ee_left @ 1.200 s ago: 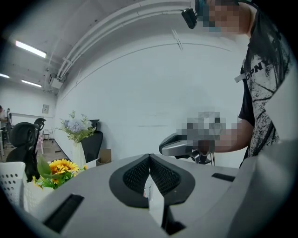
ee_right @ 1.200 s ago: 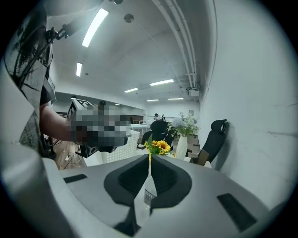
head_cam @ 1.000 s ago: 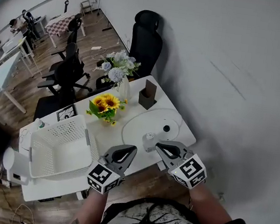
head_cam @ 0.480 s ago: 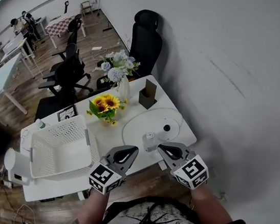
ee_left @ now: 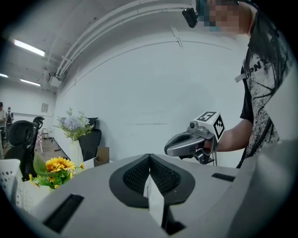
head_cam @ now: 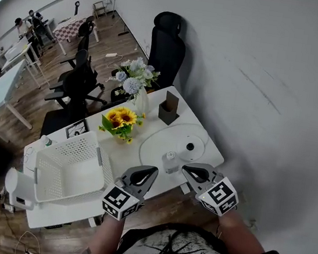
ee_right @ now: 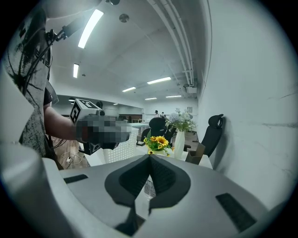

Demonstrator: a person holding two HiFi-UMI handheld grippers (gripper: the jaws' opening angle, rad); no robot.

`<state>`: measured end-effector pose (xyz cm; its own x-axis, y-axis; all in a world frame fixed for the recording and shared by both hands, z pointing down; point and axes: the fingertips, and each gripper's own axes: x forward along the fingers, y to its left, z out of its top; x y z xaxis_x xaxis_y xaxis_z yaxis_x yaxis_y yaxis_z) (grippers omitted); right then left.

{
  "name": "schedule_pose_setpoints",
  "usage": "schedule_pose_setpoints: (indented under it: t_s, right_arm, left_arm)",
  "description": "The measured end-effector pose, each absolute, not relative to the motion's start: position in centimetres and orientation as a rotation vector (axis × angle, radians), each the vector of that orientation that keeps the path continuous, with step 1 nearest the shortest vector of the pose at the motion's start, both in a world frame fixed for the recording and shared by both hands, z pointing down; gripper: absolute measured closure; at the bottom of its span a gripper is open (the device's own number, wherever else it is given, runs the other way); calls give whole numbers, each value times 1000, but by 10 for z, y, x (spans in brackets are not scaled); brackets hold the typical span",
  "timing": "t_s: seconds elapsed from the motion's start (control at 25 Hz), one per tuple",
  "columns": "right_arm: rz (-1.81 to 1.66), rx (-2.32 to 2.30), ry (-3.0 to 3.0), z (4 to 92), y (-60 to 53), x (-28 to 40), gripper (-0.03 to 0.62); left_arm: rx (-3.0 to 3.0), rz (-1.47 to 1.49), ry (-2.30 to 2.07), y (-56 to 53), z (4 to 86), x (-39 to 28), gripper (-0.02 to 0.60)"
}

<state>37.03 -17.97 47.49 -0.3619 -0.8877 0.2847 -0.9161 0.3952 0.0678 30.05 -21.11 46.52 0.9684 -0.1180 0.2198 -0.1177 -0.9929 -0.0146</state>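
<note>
White desk [head_cam: 127,153] set against the wall, seen from above.

- Far left of the desk: white slotted basket [head_cam: 69,171], open side up.
- Left tool [head_cam: 153,170]: held over the desk's near edge, marker cube toward the person. In the left gripper view its jaws [ee_left: 149,156] meet at the tips, drawn narrow with nothing clamped. Only a sliver of pale desk shows through the slot below.
- Behind it, mid-desk: bunch of sunflowers [head_cam: 119,117]. Further back, a white vase [head_cam: 140,99] of pale blue and white flowers.
- Small bottle [head_cam: 170,161]: upright on the desk by the near rim of the round tray [head_cam: 158,144]. It sits between the two tool tips and a little beyond them, touched by neither. The right gripper view catches part of it through the slot under the jaws [ee_right: 148,187].
- A small dark object [head_cam: 190,147] sits on the tray; too small to identify.
- Right tool [head_cam: 185,169]: level with the left tool, just right of the bottle. Jaws closed tip to tip [ee_right: 150,156], gripping nothing.
- Back right corner: brown box [head_cam: 168,108]. Black chair [head_cam: 167,45] stands behind the desk.
</note>
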Motion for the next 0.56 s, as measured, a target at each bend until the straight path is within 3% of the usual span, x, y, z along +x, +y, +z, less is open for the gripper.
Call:
schedule_pose_setpoints:
  t_s: [0.56]
  right_arm:
    - [149, 1589, -2358, 484, -183, 377, 572]
  left_arm:
    - [-3118, -367, 191, -215, 471, 304, 571]
